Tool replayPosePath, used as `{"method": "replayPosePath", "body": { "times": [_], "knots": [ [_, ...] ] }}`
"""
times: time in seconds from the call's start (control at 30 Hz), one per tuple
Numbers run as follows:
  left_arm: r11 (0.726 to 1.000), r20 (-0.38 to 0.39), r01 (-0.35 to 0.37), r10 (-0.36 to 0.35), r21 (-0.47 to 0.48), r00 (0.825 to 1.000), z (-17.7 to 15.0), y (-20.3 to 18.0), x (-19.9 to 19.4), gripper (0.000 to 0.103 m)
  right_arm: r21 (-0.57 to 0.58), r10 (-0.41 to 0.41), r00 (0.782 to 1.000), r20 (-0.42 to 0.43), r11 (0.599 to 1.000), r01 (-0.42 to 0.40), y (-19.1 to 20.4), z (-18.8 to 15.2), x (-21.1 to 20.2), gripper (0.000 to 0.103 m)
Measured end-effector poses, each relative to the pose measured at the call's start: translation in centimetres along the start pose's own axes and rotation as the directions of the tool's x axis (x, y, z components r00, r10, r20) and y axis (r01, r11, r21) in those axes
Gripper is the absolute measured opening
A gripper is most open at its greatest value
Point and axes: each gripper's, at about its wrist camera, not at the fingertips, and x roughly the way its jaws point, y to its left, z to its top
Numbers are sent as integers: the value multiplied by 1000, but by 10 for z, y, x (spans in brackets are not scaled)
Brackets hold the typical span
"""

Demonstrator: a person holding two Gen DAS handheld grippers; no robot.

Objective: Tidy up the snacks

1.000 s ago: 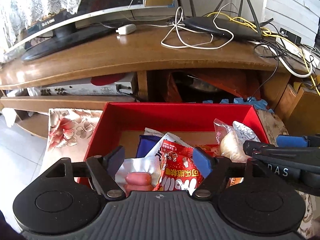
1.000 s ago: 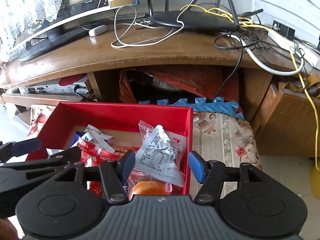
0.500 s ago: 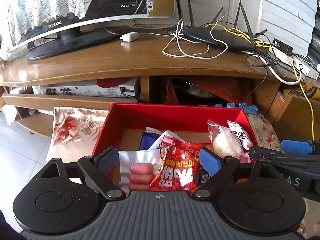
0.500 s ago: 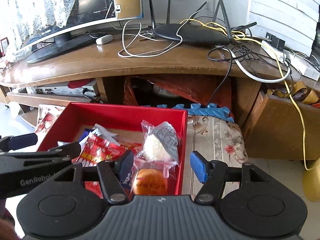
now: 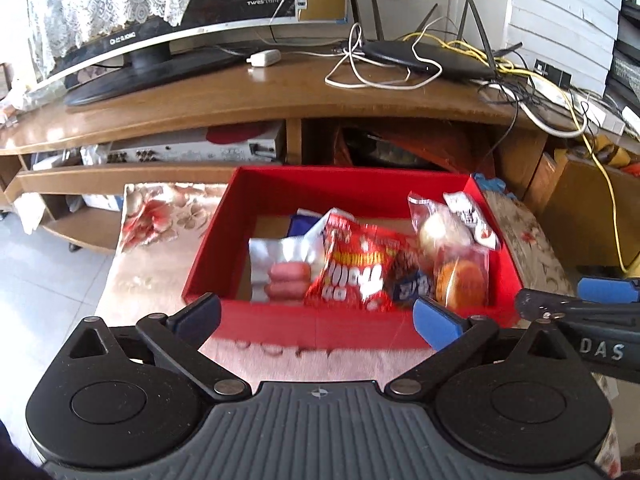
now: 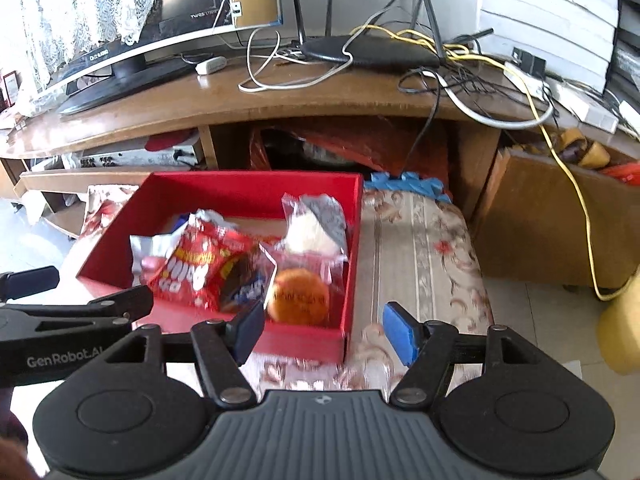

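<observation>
A red box [image 5: 352,188] [image 6: 248,184] sits on a floral cloth and holds several snacks: a red chip bag [image 5: 356,268] [image 6: 200,264], a sausage pack [image 5: 286,276], a round orange bun in clear wrap [image 5: 460,280] [image 6: 298,296], and a white bun pack [image 5: 440,228] [image 6: 312,228]. My left gripper [image 5: 316,318] is open and empty, just in front of the box's near wall. My right gripper [image 6: 324,330] is open and empty at the box's near right corner. Each gripper shows at the edge of the other's view.
A wooden TV stand [image 5: 280,92] rises behind the box with a monitor [image 5: 180,12], a router [image 5: 424,56] and tangled cables [image 6: 480,80]. A wooden cabinet [image 6: 540,216] stands to the right. The floral cloth [image 6: 424,248] extends right of the box.
Both grippers have pulled back and up from over the box, still open. The snacks now lie in the box beyond the fingertips instead of between them.
</observation>
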Motion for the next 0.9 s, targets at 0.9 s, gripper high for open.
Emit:
{"method": "replayPosePath", "body": {
  "times": [0.9],
  "knots": [
    [997,-86,-17,23,77,996,-74,-6,-33,103,-13,16,995,-97,1000,-18,8,-85,-38,64]
  ]
}}
